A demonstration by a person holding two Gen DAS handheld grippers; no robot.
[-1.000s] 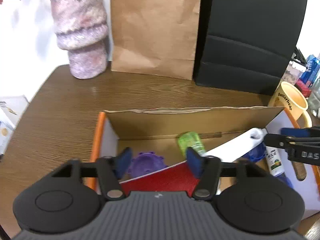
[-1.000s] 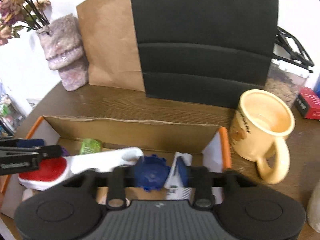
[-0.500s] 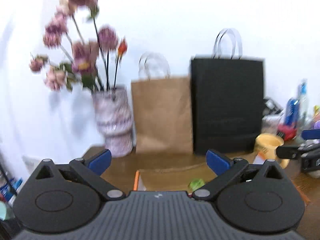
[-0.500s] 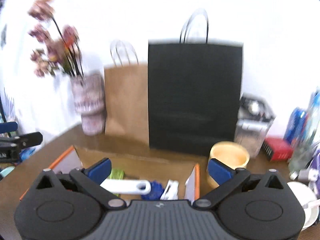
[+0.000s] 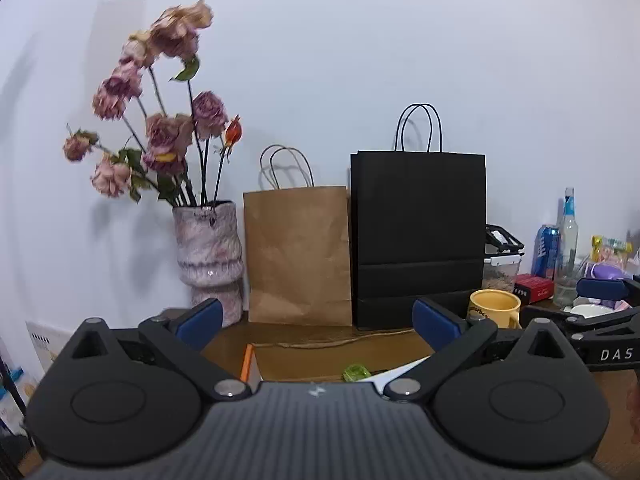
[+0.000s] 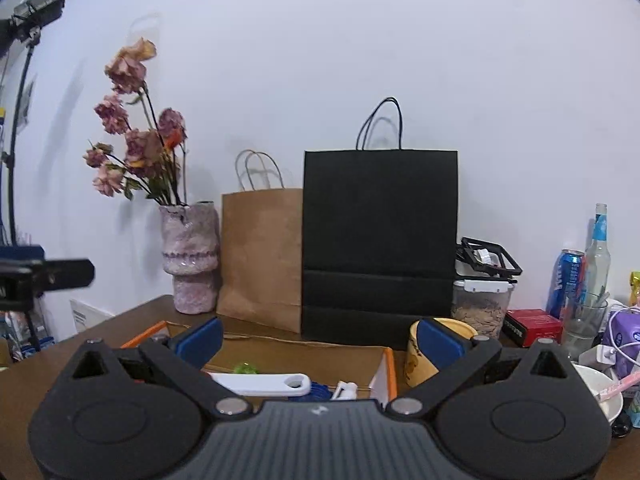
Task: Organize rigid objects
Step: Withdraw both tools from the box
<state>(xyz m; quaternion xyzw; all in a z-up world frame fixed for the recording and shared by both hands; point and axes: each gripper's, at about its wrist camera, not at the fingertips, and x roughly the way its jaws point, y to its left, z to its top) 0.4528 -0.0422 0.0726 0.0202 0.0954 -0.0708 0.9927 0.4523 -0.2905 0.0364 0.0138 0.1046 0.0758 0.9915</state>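
Both grippers are wide apart with nothing between the pads. The left gripper looks out nearly level over the table, blue pads spread to about 8 and 4 o'clock of the view's middle. Same story for the right gripper, empty.

Just past the fingers sits the cardboard box with orange edges, open on the wooden table. Inside it, from the right wrist view: a white handle lying flat, a small green thing at its 11 o'clock, a blue piece and a little white bottle toward 3 o'clock.

A yellow mug stands right beside the box at 3 o'clock. Further back against the wall: black paper bag, brown paper bag at its 9 o'clock, then the pink vase holding dried flowers.
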